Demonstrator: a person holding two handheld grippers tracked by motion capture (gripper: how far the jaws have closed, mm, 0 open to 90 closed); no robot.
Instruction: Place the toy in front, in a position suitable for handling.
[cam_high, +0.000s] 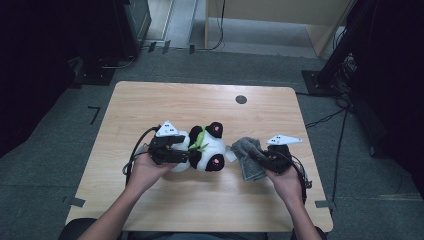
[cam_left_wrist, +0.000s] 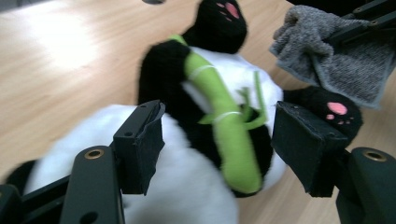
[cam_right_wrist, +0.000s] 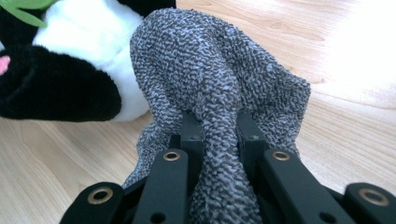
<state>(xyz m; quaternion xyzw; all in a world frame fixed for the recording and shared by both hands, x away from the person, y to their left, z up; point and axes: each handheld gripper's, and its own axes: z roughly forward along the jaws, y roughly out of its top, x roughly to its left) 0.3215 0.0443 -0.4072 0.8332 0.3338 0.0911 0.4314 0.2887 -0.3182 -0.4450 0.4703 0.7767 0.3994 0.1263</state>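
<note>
Light wooden table with rounded corners; work in hand sits in its near half. A black-and-white plush panda toy with pink paw pads and a green fabric bamboo stalk across its chest lies on the tabletop near centre, paws pointing toward 3 o'clock in the high view.

Left gripper: at the panda's 9 o'clock end. In the left gripper view its jaws stand spread, one on either side of the toy's white body and the bamboo stalk, with visible gaps between pads and plush; nothing pinched.

Right gripper: at 3 o'clock of the panda, near it. In the right gripper view its jaws are pressed together on a bunched fold of a grey knitted cloth, which rises above the jaws and drapes down both sides. The cloth's free edge lies just beside the panda's lower paw; contact cannot be told.
</note>
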